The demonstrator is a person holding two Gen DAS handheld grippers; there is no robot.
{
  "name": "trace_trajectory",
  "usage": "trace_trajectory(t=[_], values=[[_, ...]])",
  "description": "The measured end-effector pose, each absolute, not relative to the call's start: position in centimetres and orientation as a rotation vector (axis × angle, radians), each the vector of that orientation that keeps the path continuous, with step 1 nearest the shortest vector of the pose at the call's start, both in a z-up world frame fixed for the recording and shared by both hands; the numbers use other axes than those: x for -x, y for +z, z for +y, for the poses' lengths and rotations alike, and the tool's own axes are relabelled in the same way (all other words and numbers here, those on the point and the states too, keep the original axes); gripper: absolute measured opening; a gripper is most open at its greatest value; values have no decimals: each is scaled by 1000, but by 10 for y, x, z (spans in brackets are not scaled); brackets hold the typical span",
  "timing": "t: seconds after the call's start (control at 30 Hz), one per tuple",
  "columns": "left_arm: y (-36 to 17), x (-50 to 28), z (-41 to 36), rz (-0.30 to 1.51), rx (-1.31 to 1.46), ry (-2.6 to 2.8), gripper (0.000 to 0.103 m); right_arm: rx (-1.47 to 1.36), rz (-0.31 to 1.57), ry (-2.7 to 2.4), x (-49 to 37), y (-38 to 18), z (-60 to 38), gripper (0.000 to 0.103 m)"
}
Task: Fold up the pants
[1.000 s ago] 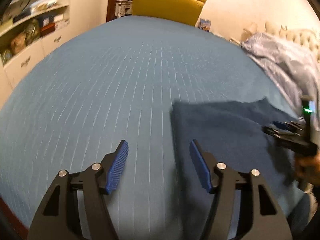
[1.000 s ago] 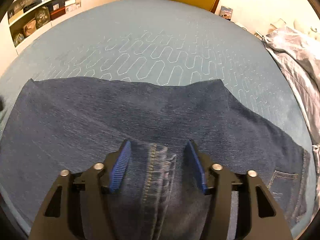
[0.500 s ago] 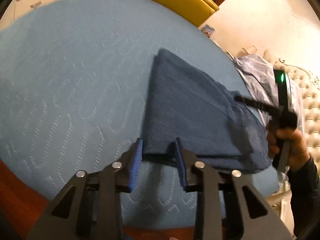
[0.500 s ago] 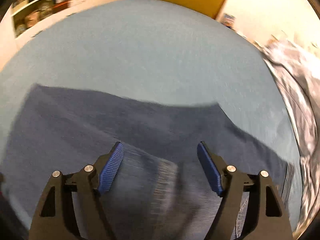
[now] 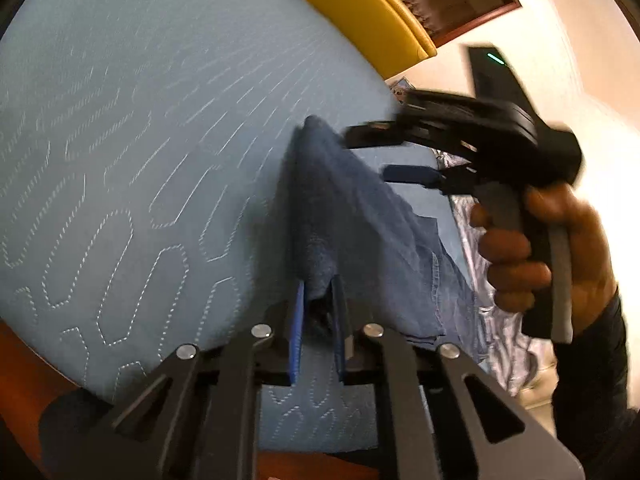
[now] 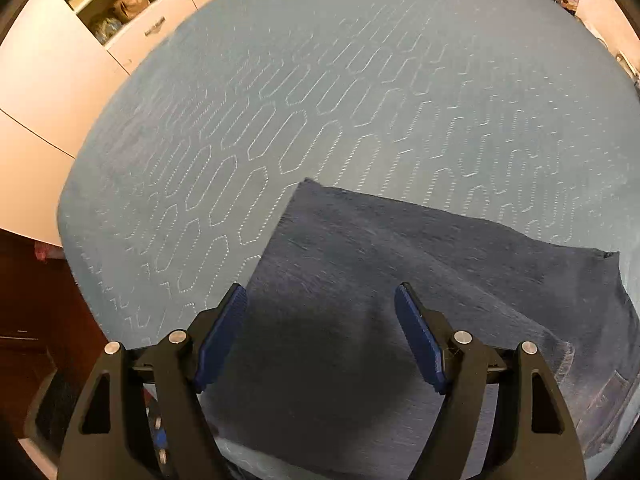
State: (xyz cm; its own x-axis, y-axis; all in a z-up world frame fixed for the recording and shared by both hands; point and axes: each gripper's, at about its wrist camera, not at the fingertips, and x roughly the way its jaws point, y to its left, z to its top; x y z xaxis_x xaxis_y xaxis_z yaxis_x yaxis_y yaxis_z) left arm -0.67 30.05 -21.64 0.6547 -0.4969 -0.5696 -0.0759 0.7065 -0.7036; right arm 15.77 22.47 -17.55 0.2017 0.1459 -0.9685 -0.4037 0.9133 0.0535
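Dark blue jeans (image 6: 400, 280) lie folded on the light blue quilted bed (image 6: 320, 100). In the left wrist view my left gripper (image 5: 318, 296) is shut on the near edge of the jeans (image 5: 360, 232), at the bed's front edge. My right gripper (image 6: 320, 332) is open and empty, held above the folded jeans near their left corner. It also shows in the left wrist view (image 5: 376, 156), gripped by a hand, over the far corner of the jeans.
A yellow chair (image 5: 372, 20) stands beyond the bed. White cabinets with shelves (image 6: 132, 12) stand at the left. A grey patterned blanket (image 5: 504, 340) lies to the right of the jeans. The bed's wooden frame (image 5: 24, 364) runs along the near edge.
My left gripper has closed on the jeans' near edge. My right gripper has let go of the denim, opened wide, and moved left over the jeans' corner.
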Motion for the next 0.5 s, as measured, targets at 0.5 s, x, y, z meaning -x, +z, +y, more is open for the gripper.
trace_trajectory(t=[0.5], values=[[-182, 25, 244, 774, 601, -141, 11, 495, 1345, 332, -151, -207, 269, 35]])
